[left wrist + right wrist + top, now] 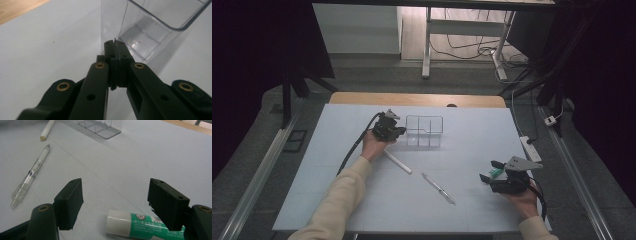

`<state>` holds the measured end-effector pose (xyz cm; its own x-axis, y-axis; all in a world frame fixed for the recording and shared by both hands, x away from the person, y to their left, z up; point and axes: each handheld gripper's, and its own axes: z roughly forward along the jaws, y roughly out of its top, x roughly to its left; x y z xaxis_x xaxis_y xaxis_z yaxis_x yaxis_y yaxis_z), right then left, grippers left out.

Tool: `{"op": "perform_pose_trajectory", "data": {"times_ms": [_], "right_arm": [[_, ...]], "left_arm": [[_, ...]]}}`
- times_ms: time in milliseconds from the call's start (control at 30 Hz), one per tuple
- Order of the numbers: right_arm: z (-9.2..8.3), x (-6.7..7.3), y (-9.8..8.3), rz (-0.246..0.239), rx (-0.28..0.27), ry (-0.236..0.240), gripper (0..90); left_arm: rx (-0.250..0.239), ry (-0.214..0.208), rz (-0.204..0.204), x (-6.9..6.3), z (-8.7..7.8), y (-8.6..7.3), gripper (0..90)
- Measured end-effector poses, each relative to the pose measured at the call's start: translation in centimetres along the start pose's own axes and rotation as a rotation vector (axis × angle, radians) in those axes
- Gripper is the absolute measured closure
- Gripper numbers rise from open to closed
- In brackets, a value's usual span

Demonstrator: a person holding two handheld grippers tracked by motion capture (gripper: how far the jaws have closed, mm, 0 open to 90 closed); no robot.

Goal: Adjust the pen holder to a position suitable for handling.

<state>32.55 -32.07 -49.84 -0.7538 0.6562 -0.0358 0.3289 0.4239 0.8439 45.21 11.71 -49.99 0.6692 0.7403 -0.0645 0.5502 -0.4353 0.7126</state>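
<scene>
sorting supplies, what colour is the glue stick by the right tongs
Green body with a white cap; the glue stick shows best in the right gripper view.

We see a clear pen (438,188) lying flat on the white table cover (472,150), slanted, with its tip toward the near edge. A white stick-shaped marker (398,162) lies near it on the left, also slanted, and the two are apart. A strip of bare wood (417,99) shows along the table's far edge. Beyond the table's right side we see a white power strip (531,148) on the grey floor. Farther back stands a white desk frame (427,45) with dark cables (472,50) looped under it.
</scene>
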Motion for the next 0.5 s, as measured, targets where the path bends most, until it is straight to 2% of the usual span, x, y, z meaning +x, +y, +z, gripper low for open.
{"op": "perform_pose_trajectory", "data": {"times_ms": [267, 500], "right_arm": [[-0.1, 0.0, 0.0, -0.003, 0.004, -0.007, 28.3], [-0.1, 0.0, 0.0, 0.000, -0.001, -0.005, 28.2]], "left_arm": [[-0.001, 0.013, 0.008, -0.5, 0.5, 0.2, 88.9], [-0.055, 0.004, 0.013, -0.6, -1.5, -0.2, 89.0]]}}
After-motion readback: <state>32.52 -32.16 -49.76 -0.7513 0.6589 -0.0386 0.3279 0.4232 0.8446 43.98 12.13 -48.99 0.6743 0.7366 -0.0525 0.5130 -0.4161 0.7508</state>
